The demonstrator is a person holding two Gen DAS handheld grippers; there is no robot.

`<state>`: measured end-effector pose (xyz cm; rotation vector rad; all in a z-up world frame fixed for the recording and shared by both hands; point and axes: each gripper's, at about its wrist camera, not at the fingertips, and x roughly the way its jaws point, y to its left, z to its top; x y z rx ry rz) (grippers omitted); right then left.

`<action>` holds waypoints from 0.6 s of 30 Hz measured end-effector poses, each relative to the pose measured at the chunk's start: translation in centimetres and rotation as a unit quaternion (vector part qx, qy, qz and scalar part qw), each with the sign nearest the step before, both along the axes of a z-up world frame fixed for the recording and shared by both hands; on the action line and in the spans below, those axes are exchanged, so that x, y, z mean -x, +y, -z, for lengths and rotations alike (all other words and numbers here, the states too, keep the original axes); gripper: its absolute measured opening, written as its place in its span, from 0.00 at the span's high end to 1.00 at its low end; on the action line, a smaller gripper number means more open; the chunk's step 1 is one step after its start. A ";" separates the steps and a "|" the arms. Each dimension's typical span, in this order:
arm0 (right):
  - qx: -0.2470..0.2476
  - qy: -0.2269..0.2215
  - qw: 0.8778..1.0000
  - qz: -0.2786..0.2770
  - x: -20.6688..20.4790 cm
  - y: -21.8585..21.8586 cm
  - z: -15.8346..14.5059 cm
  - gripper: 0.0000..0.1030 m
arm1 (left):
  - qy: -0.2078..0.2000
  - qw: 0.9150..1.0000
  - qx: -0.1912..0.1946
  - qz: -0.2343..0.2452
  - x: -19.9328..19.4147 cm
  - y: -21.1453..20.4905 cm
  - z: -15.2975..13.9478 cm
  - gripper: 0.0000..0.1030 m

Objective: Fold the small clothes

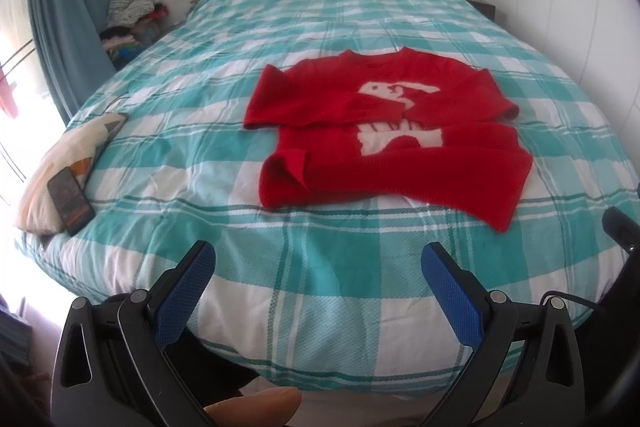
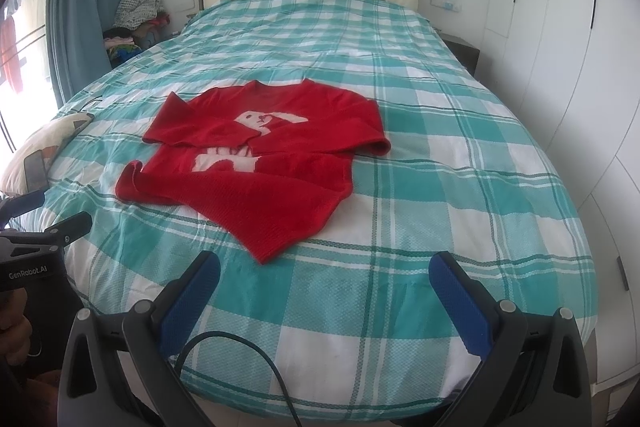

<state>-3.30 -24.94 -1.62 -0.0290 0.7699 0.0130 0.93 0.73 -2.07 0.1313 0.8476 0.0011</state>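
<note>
A small red sweater (image 1: 384,131) with a white animal picture lies on the bed, both sleeves folded across its chest and its hem turned up unevenly. It also shows in the right wrist view (image 2: 264,159). My left gripper (image 1: 318,255) is open and empty, held above the bed's near edge, short of the sweater's hem. My right gripper (image 2: 324,265) is open and empty, just in front of the sweater's lowest corner. The left gripper's fingers (image 2: 60,225) show at the left edge of the right wrist view.
The bed has a teal and white checked cover (image 1: 320,283). A cream pillow (image 1: 60,163) with a phone (image 1: 70,199) on it lies at the bed's left edge. A pile of clothes (image 1: 128,15) sits beside the headboard. White wardrobes (image 2: 560,67) stand on the right.
</note>
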 end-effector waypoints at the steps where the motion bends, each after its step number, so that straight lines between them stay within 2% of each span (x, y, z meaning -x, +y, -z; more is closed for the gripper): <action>1: 0.000 0.000 1.000 -0.001 0.0 0.0 -0.1 0.00 | 0.001 1.000 0.000 0.000 0.0 0.0 0.0 0.00; 7: 0.001 0.000 1.000 0.000 0.0 0.0 -0.1 0.00 | 0.008 1.000 0.019 0.010 -0.1 -0.2 0.0 0.00; 12: -0.001 0.003 1.000 0.000 -0.1 0.1 0.0 0.00 | -0.004 0.999 0.037 0.032 0.2 -0.7 -0.6 0.00; 18: 0.001 0.003 1.000 -0.006 -0.3 0.5 0.0 0.00 | 0.004 0.999 0.029 0.041 0.0 -1.3 -0.3 0.00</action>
